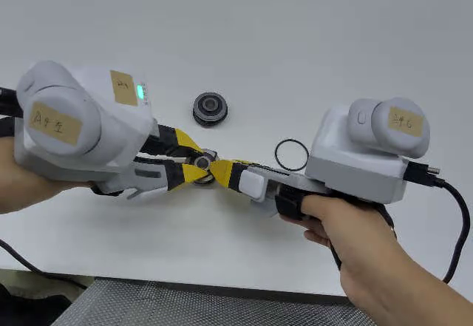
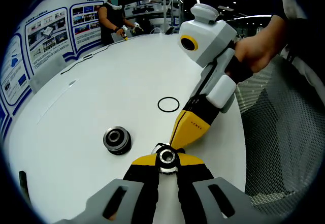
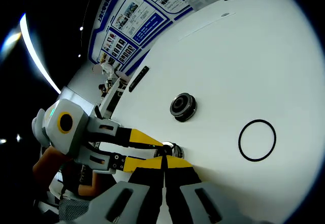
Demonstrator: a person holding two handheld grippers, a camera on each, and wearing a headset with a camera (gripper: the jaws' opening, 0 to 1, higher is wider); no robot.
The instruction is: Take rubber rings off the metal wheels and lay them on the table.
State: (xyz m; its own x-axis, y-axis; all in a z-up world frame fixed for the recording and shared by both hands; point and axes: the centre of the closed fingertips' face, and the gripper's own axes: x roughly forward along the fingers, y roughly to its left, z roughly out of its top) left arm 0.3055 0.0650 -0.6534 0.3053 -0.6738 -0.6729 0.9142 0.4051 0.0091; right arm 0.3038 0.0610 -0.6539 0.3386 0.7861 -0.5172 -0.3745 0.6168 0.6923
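Left gripper view: the left tongs [image 2: 166,159] clamp a metal wheel [image 2: 166,156], its hub facing the camera. The right tongs [image 2: 176,138], pressed together, seem to nip its rubber ring [image 2: 158,146] from the wheel's far right. Beyond the wheel the counter [image 2: 101,82] lies open, with a loose ring [image 2: 168,104] and a second wheel [image 2: 117,139] well apart from it.

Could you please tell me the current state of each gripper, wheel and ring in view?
left gripper: shut on the held metal wheel.
right gripper: shut, tips at that wheel's rim; whether they pinch its ring is unclear.
held metal wheel: clamped between the left gripper's jaws.
second metal wheel: lying on the table, untouched, dark ring apparently on.
loose rubber ring: lying flat on the table, apart from both wheels.
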